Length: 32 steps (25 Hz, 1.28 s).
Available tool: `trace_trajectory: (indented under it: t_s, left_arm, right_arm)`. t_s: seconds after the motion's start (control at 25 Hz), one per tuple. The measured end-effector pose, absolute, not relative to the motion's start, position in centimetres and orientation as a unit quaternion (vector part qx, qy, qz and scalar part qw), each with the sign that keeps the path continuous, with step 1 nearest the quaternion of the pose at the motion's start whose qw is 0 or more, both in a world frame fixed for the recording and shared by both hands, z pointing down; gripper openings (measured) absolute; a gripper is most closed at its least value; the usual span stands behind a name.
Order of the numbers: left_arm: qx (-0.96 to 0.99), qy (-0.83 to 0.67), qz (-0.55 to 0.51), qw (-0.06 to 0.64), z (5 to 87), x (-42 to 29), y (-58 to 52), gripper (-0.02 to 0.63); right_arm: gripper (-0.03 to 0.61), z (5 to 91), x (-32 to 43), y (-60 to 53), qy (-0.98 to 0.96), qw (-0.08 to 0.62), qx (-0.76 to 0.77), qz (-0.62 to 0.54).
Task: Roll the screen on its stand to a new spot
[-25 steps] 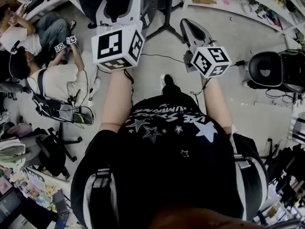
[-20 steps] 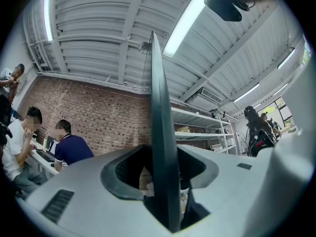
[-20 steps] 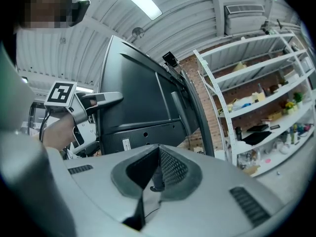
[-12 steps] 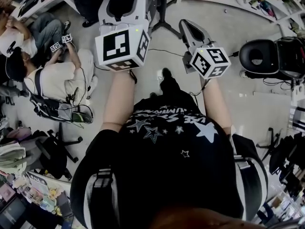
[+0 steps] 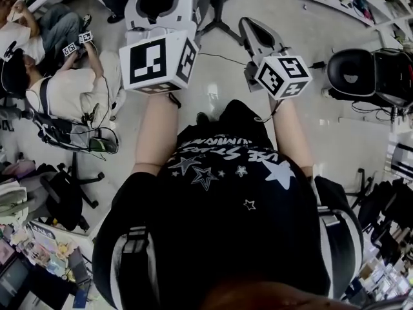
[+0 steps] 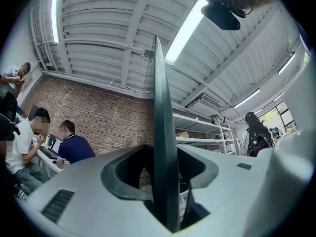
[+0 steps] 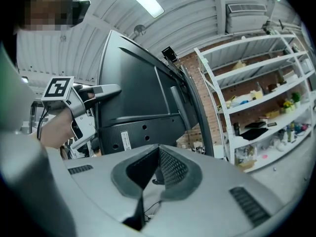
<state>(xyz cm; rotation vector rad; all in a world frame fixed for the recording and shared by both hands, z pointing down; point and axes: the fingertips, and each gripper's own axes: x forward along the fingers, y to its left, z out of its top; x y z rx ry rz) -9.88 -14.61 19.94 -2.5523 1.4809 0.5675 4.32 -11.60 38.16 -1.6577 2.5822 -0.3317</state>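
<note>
The screen (image 7: 138,88) is a large black panel on a dark stand (image 5: 219,19), upright in front of me. In the left gripper view its thin edge (image 6: 160,112) runs straight up between the jaws, and my left gripper (image 6: 165,201) is shut on that edge. The right gripper view shows the same grip from the side, with the left gripper (image 7: 81,100) clamped on the panel's left border. My right gripper (image 7: 148,181) is shut with nothing in it, and hangs a little short of the screen's back. From above, the right gripper (image 5: 250,30) points toward the stand.
Two people (image 5: 61,89) sit on the floor at the left by an office chair (image 5: 64,202). A black chair (image 5: 358,76) stands at the right. White shelving (image 7: 256,98) lines the far wall. A thin cable (image 5: 226,60) crosses the floor ahead. Other people (image 6: 69,144) sit at a desk.
The seated people and the floor cable have slid up and left in the head view, and my foot has stepped. Both grippers keep their places relative to the screen.
</note>
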Motion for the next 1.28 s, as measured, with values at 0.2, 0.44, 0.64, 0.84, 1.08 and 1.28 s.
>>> trace_trajectory:
  t_s: [0.2, 0.44, 0.64, 0.84, 1.08, 1.28]
  left_arm:
    - [-0.841, 0.506, 0.181, 0.069, 20.3, -9.8, -13.0, 0.218]
    - [-0.84, 0.512, 0.166, 0.07, 20.7, -9.7, -13.2, 0.216]
    - [-0.836, 0.518, 0.166, 0.075, 20.7, -9.7, -12.9, 0.216]
    - [-0.836, 0.517, 0.169, 0.07, 20.9, -10.6, -13.1, 0.216]
    - [-0.843, 0.508, 0.158, 0.081, 21.0, -10.2, -13.1, 0.218]
    - [-0.829, 0.534, 0.129, 0.107, 20.9, -10.4, -12.5, 0.219]
  right_arm:
    - [0.008, 38.2, 5.0, -10.6, 0.852, 0.024, -0.511, -0.113]
    - [0.007, 38.4, 6.0, -8.6, 0.86, 0.024, -0.496, -0.122]
    - [0.008, 38.5, 8.1, -7.0, 0.856, 0.029, -0.501, -0.127]
    - [0.006, 38.0, 9.4, -6.0, 0.855, 0.036, -0.503, -0.121]
    - [0.008, 37.4, 10.6, -4.7, 0.856, 0.042, -0.502, -0.114]
    - [0.007, 37.2, 12.0, -3.2, 0.854, 0.049, -0.504, -0.115]
